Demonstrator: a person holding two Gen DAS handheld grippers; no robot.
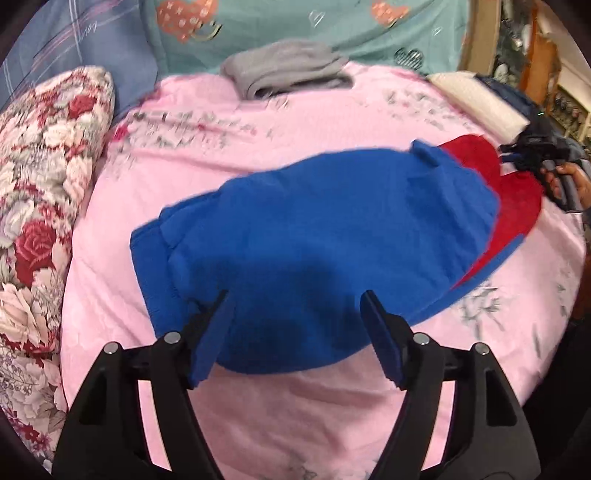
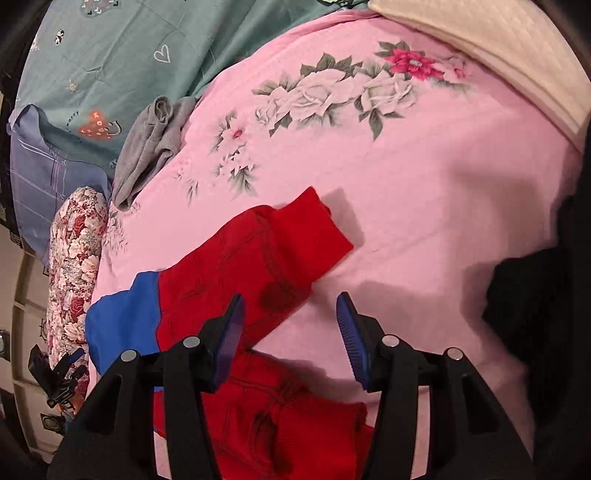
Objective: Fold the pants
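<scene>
Blue and red pants (image 1: 314,236) lie on the pink floral bedsheet (image 1: 295,118), the blue part folded over the red part (image 1: 513,210). My left gripper (image 1: 295,332) is open and empty, just above the near edge of the blue fabric. My right gripper (image 2: 291,336) is open and empty above the red legs (image 2: 258,251), with its left finger over the red cloth. The blue part (image 2: 125,321) shows at the left of the right wrist view. The right gripper also shows in the left wrist view (image 1: 543,162), held by a hand.
A folded grey garment (image 1: 284,68) lies at the far side of the bed. A floral rolled quilt (image 1: 40,206) lies along the left. A cream folded blanket (image 2: 491,48) sits at the far right. A teal heart-print sheet (image 1: 332,22) lies behind.
</scene>
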